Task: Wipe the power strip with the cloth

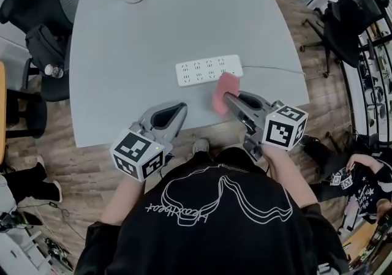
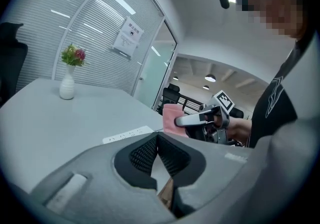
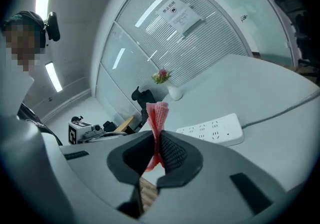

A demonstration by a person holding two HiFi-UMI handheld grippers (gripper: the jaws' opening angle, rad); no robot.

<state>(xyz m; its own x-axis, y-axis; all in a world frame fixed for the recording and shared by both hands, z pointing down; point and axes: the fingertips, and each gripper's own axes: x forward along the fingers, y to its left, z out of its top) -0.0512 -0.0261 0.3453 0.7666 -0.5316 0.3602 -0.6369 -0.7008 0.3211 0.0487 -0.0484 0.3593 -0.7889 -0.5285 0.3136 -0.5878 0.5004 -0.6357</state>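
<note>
Clamping the cloth [image 1: 225, 88], the right claw [image 1: 229, 100] hangs near the power strip [image 1: 207, 70].

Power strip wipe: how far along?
Done: the cloth is picked up, clamped in the right tongs. In hand: it hangs beside the power strip, no contact evident. Left: the wipe itself; the left tongs are shut, empty, near the table edge.
</note>
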